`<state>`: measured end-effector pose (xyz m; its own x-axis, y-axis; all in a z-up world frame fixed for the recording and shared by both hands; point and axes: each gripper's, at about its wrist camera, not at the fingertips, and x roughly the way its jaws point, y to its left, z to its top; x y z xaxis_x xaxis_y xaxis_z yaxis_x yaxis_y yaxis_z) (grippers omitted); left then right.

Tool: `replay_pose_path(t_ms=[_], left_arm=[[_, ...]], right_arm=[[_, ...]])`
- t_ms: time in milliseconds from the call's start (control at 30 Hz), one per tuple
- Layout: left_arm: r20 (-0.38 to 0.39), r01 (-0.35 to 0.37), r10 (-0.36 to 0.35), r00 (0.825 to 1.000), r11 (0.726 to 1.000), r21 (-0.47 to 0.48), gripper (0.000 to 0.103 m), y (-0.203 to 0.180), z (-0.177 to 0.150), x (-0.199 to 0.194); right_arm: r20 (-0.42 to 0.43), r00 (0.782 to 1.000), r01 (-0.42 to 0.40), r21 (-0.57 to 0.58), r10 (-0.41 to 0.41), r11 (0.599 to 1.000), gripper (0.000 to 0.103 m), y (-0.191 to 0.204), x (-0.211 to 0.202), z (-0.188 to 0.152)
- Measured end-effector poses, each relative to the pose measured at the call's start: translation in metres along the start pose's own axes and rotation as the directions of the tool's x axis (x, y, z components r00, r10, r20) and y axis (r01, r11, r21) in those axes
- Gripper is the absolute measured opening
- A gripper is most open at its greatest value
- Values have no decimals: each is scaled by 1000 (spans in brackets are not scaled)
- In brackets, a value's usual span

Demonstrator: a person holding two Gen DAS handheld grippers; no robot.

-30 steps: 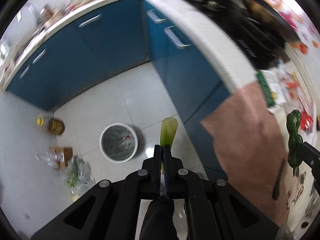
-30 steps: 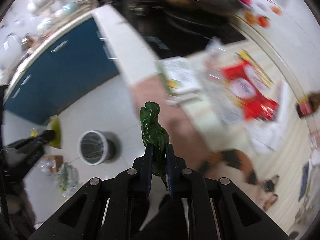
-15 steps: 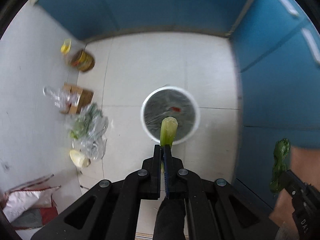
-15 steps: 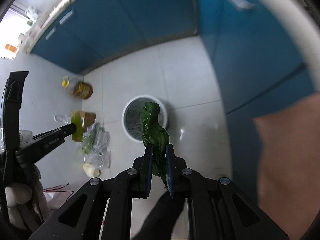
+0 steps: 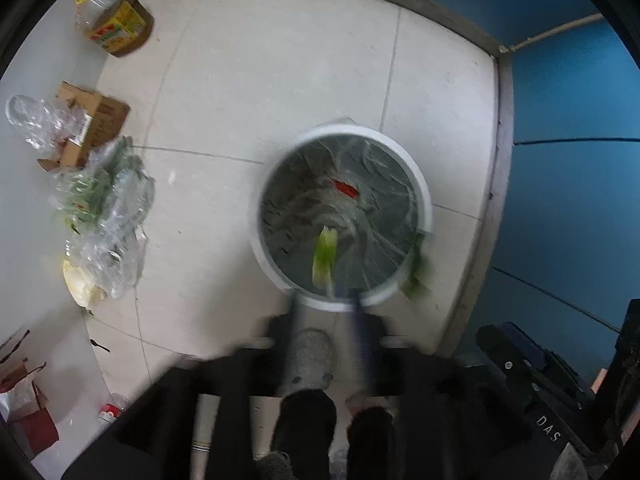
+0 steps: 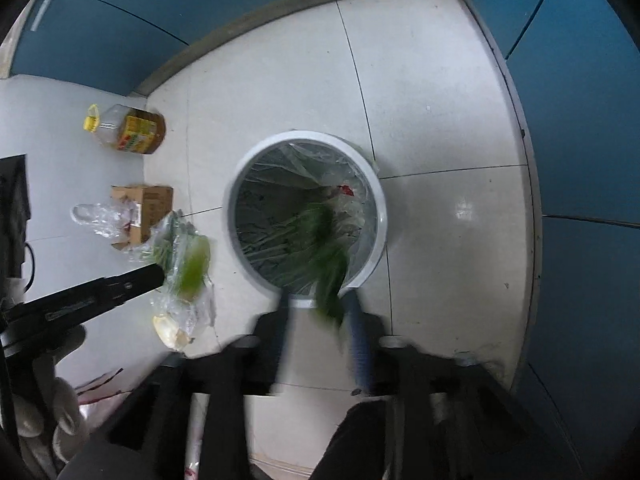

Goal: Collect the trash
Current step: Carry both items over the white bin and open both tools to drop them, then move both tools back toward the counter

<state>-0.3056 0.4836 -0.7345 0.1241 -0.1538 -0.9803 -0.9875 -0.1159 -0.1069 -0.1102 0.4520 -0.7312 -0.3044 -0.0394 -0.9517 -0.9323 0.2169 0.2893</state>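
Note:
A white round bin (image 5: 420,184) lined with a clear bag stands on the tiled floor; it also shows in the right wrist view (image 6: 380,200). My left gripper (image 5: 326,300) is open above its near rim, and the pale green stalk (image 5: 325,258) is blurred just off the fingers, over the bin. My right gripper (image 6: 316,300) is open too, and the dark green pepper (image 6: 326,264) is blurred between and beyond its fingers, over the bin. A red scrap (image 5: 346,189) lies inside.
On the floor to the left lie an oil bottle (image 5: 116,20), a cardboard box (image 5: 90,120) and clear bags of greens (image 5: 100,208). Blue cabinets (image 5: 568,128) close in the right and far sides. The left gripper's arm (image 6: 80,304) crosses the right wrist view.
Both grippers moved closer over the bin and opened. The stalk and the pepper have left the fingers and are dropping toward the bin.

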Motion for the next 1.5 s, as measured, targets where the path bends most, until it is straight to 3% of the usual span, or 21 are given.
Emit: replay_pose_path(t_ms=[33,67,100,167,200,367,600,667,1067,1300,1400,1500], left_arm=[[18,-23,23,1000,1000,4,93,0,-1,-4],[42,-54,54,998,998,10,103,0,-3,-11],[66,-85,84,994,996,14,103,0,-6,-18],[120,-151,148,982,988,20,103,1,-14,-35],[152,-184,179,972,983,19,103,3,-18,-44],[301,-269,252,920,963,13,103,1,-48,-105],[387,-244,212,897,969,34,103,-5,-94,-194],[408,-238,199,891,970,46,103,-9,-116,-223],[415,-170,108,904,979,116,103,-21,-213,-329],[458,-163,81,885,976,142,103,-40,-250,-376],[474,-187,102,875,973,137,103,-51,-260,-391],[525,-215,103,845,964,157,103,-78,-268,-412]], right_arm=[[1,1000,16,-8,-16,1000,52,-1,3,2],[4,999,48,-22,-48,999,55,1,2,2],[12,997,78,-34,-78,996,61,3,2,4],[35,988,151,-57,-149,987,96,7,-7,3],[51,981,190,-74,-187,979,102,11,-16,0],[163,947,298,-119,-278,947,103,31,-73,-16],[265,925,314,-136,-271,940,103,63,-166,-50],[284,926,299,-147,-249,943,103,72,-198,-66],[365,913,244,-136,-180,960,103,90,-349,-165],[414,901,189,-112,-127,975,103,81,-410,-204],[427,902,119,-89,-70,989,103,71,-432,-213],[462,887,19,-56,9,998,103,51,-459,-222]])
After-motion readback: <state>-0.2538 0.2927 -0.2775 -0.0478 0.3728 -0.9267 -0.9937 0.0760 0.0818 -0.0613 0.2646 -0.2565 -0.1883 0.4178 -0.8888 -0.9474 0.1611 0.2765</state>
